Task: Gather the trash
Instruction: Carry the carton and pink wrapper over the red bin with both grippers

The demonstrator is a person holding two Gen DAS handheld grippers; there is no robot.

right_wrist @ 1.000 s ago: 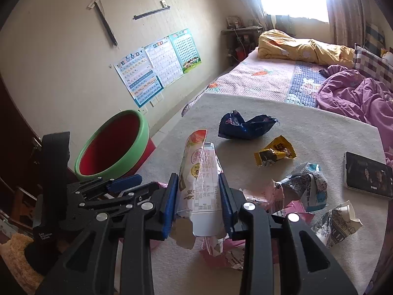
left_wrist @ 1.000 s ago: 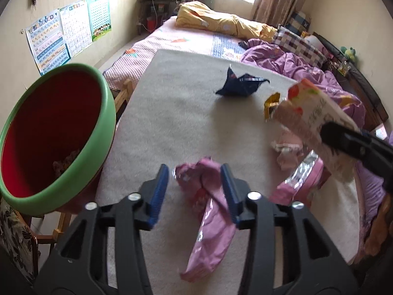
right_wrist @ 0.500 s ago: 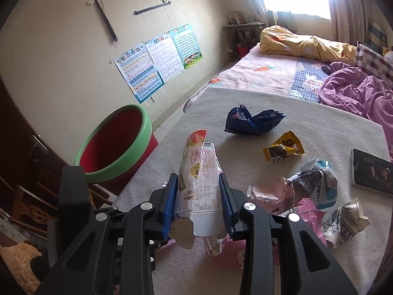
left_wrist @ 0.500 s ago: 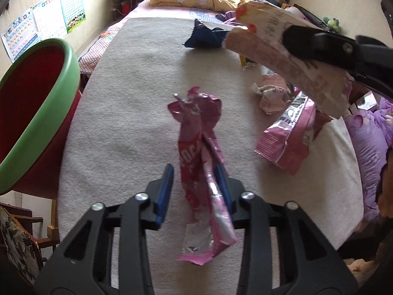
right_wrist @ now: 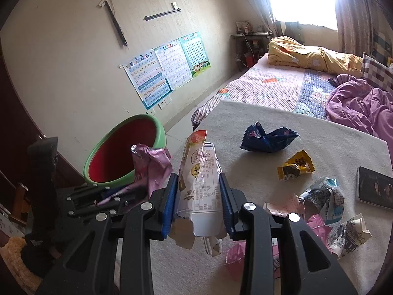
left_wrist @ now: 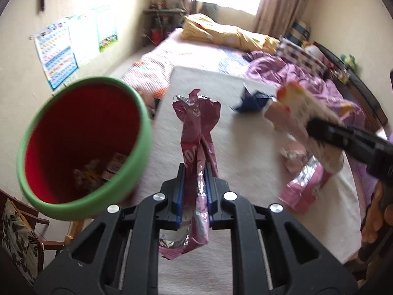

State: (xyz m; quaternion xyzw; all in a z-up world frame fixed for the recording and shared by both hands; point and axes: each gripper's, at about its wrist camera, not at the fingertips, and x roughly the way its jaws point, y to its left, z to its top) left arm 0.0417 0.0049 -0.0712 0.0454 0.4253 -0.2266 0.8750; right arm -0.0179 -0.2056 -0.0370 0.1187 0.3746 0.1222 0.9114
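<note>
Left wrist view: left hand-held gripper (left_wrist: 195, 172) clenches pink wrapper (left_wrist: 197, 132), its long axis pointing forward.

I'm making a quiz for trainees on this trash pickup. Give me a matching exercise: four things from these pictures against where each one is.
1. crumpled pink foil wrapper
2. white printed snack packet
3. dark blue crinkled wrapper
4. red bin with green rim

A. lying on the beige table mat
B. gripped in the right tool
C. beside the table, trash inside
D. gripped in the left tool

Pairs: 1-D, 2-B, 3-A, 4-C
</note>
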